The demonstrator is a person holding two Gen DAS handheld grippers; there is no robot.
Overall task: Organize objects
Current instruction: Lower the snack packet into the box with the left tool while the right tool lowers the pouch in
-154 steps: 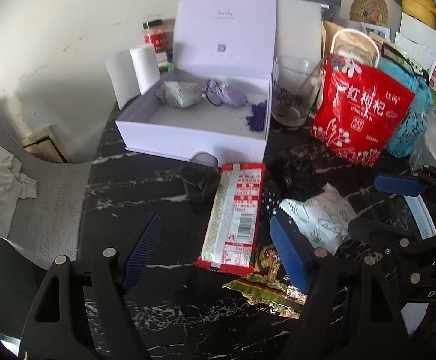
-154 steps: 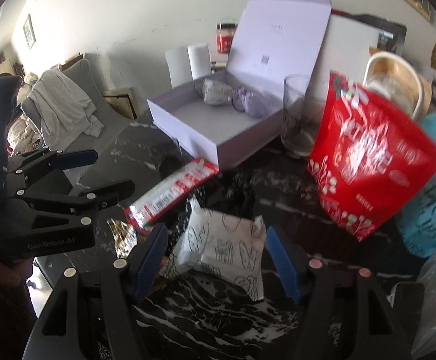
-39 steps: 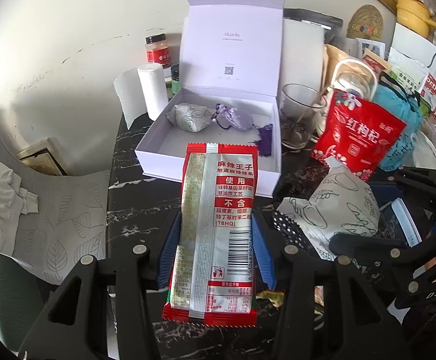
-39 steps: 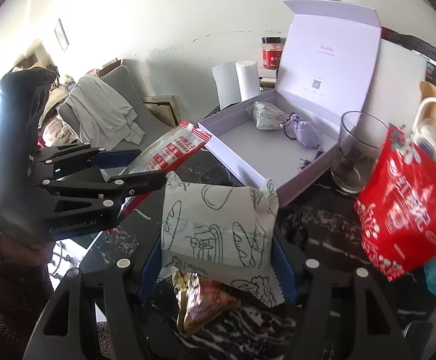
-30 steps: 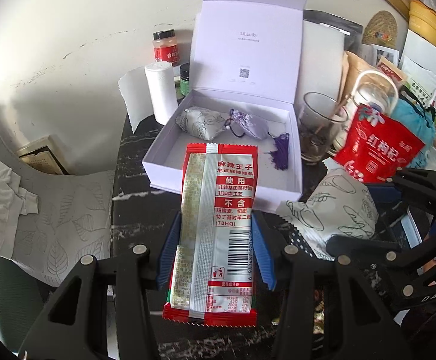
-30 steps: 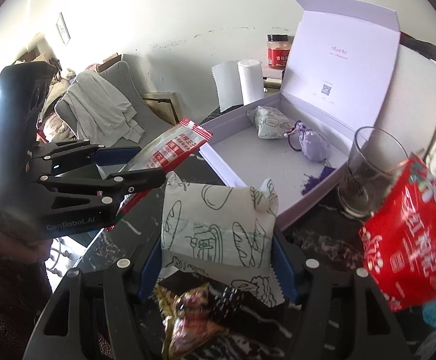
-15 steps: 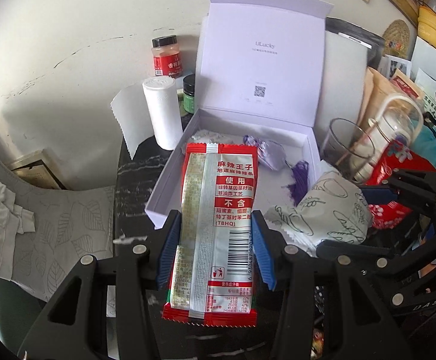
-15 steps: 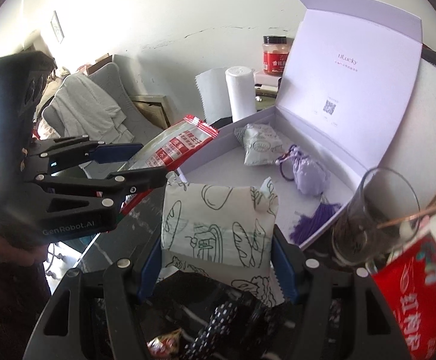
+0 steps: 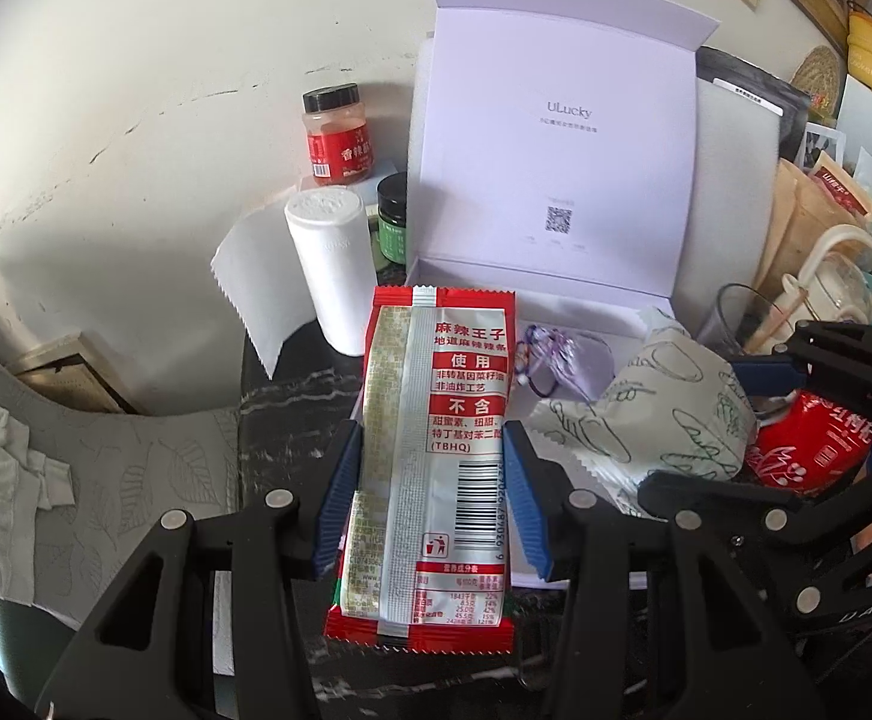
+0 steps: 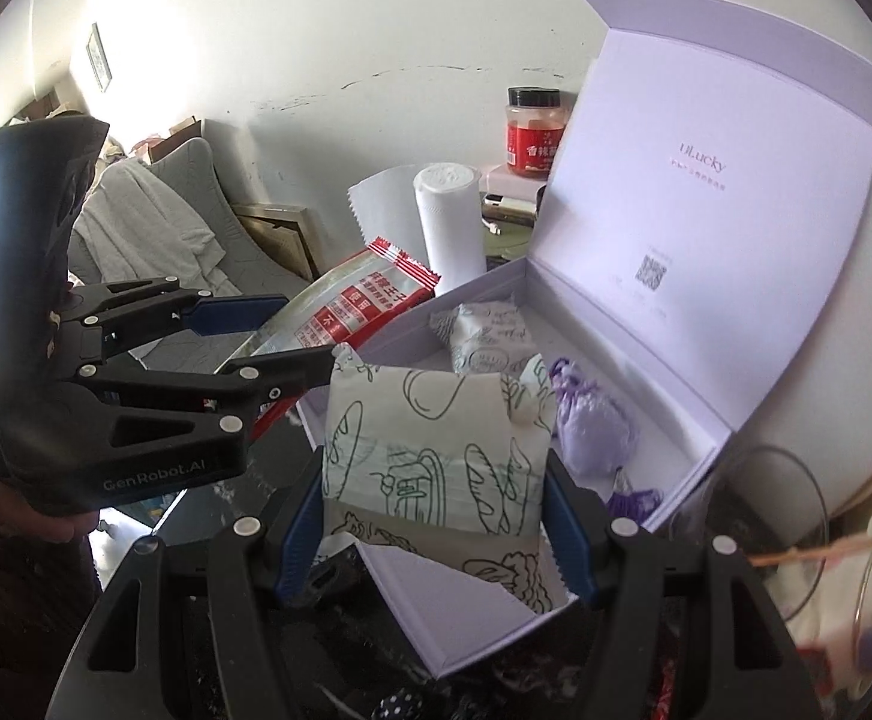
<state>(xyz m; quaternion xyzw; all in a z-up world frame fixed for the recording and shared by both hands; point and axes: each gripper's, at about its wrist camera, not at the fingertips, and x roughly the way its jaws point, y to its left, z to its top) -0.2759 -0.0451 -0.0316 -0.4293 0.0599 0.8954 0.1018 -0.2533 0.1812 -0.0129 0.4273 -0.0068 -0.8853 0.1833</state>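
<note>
Pinching a long red snack packet [image 9: 436, 456] by its two edges between blue pads, left claw [image 9: 430, 504] held above the near rim of an open lilac gift box [image 9: 562, 300], packet standing lengthwise out over the box mouth. Gripping a pale bread-print pouch [image 10: 436, 450] across its width, right claw [image 10: 436, 510] likewise poised over the box's near corner, pouch clear of the box floor. Seen from the right wrist view, left claw [image 10: 268, 342] just beside the pouch, its packet [image 10: 352, 300] angled toward the box wall [image 10: 478, 618]. Lying inside the box: a small printed sachet [image 10: 484, 330] toward the back, a lilac drawstring bag [image 10: 592, 426] beside it, a purple tassel [image 10: 634, 498] near the right wall. Standing upright behind, hinged lid [image 9: 562, 138] with a small code printed on it. Left of the box on the dark marbled bench [image 9: 292, 402], a white paper roll [image 9: 334, 264]; farther back, a red-labelled jar [image 9: 337, 138] and a green jar [image 9: 392, 216] against the wall. Right of the box, a drinking glass [image 10: 766, 516] and a red bag [image 9: 814, 444], partly hidden behind the right claw [image 9: 760, 420].
</note>
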